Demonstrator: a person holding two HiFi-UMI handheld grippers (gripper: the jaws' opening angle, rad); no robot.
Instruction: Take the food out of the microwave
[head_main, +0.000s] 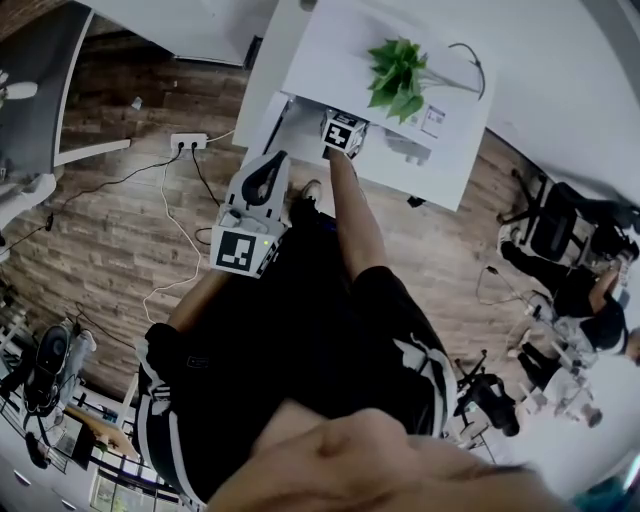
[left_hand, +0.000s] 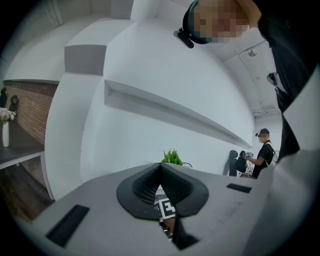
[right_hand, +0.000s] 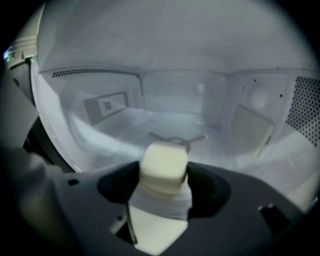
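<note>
My right gripper (right_hand: 165, 192) has its two dark jaws closed on a pale cream, soft-edged block of food (right_hand: 164, 162). The block sits squarely between them, pressed from both sides. Its top sticks out past the pads and its lower part shows through the gap beneath. The block is at the mouth of the white microwave cavity (right_hand: 180, 95). A three-armed turntable hub (right_hand: 175, 140) lies on the cavity floor just behind it, and a perforated vent panel (right_hand: 304, 107) is on the right wall. I cannot tell whether the block touches the floor.

My left gripper (left_hand: 161, 187) has its jaws pressed together with nothing between them. It points at a white wall, with a leafy green plant (left_hand: 172, 157) past the tips. In the head view it is held near my body, well apart from the white table (head_main: 330, 60).
</note>
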